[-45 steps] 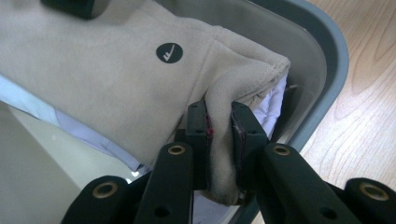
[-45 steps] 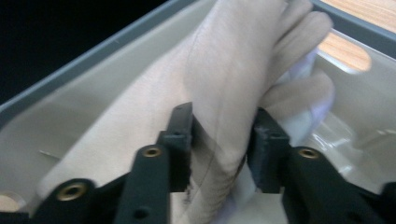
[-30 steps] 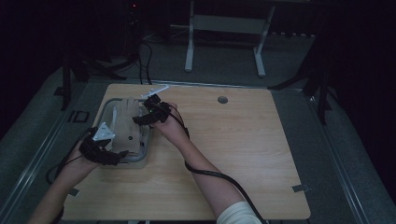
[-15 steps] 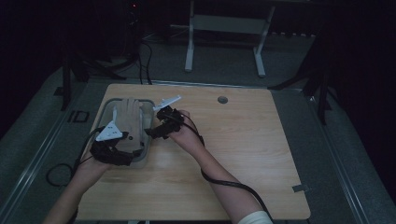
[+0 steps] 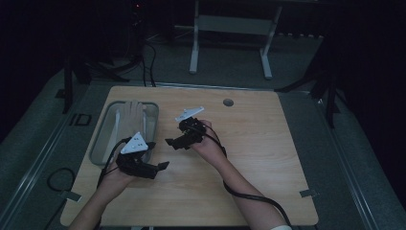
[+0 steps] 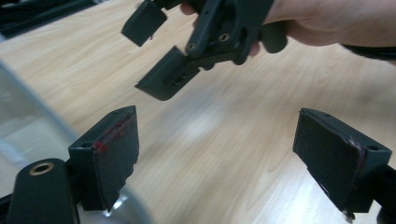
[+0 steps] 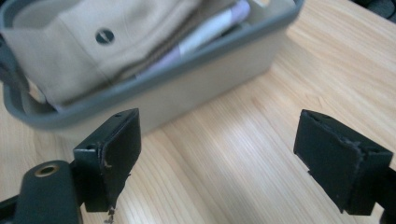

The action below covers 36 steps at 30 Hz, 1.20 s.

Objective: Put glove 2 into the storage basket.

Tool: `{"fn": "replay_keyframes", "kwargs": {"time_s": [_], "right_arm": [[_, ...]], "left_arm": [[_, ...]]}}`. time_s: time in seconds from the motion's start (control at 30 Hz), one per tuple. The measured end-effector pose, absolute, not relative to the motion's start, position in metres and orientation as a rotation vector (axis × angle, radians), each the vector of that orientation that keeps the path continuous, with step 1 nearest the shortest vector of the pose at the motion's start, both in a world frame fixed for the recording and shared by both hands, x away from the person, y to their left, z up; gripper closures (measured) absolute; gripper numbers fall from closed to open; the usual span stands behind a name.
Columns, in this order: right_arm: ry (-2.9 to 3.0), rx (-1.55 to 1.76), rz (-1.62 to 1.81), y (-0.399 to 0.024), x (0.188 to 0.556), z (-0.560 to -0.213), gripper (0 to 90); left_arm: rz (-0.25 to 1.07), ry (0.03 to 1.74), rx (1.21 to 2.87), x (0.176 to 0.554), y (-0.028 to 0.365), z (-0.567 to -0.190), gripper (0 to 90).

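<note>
Nearest the person, the left hand-held gripper (image 5: 162, 166) hovered low over the tabletop (image 5: 268, 158), just beside the near right corner of the grey bin (image 5: 154, 115), its jaws wide apart with nothing between them. In the left gripper view its pads (image 6: 116, 149) framed bare wood, with the bin's rounded wall at the left edge. The left forearm came in from the bottom edge, with the hand wrapped around the gripper body and the jaws pointing to the right, roughly level.

A little farther in, the right hand-held gripper (image 5: 171, 142) hung over open tabletop just right of the bin, its jaws having just been opening and now standing wide and empty. The right forearm angled in from the lower right, wrist bent so the jaws pointed left toward the bin.

Beyond both, the bin sat at the table's left side with a folded beige garment (image 7: 93, 42) lying inside it, a dark snap button facing up and a pale lilac layer tucked beside it.

The two grippers pointed toward each other at close range, so either hand swinging inward could likely knock jaws together. A low pass by the left one could nudge the bin's corner and slide it. The trailing cables could also snag.
</note>
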State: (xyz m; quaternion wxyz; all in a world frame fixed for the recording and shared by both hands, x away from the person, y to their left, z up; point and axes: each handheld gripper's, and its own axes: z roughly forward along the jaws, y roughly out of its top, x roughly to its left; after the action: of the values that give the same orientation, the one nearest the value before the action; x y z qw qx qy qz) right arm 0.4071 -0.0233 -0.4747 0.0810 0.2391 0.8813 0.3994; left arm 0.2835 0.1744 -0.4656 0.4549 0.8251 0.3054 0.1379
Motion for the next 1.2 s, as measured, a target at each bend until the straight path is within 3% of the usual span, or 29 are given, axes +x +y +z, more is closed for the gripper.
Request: {"fn": "replay_keyframes", "kwargs": {"time_s": [1.2], "right_arm": [[2.611, 0.753, 1.213, -0.124, 0.372, -0.536, 14.4]], "left_arm": [[0.155, 0.597, 2.142, 0.282, 0.099, -0.538, 14.7]]}}
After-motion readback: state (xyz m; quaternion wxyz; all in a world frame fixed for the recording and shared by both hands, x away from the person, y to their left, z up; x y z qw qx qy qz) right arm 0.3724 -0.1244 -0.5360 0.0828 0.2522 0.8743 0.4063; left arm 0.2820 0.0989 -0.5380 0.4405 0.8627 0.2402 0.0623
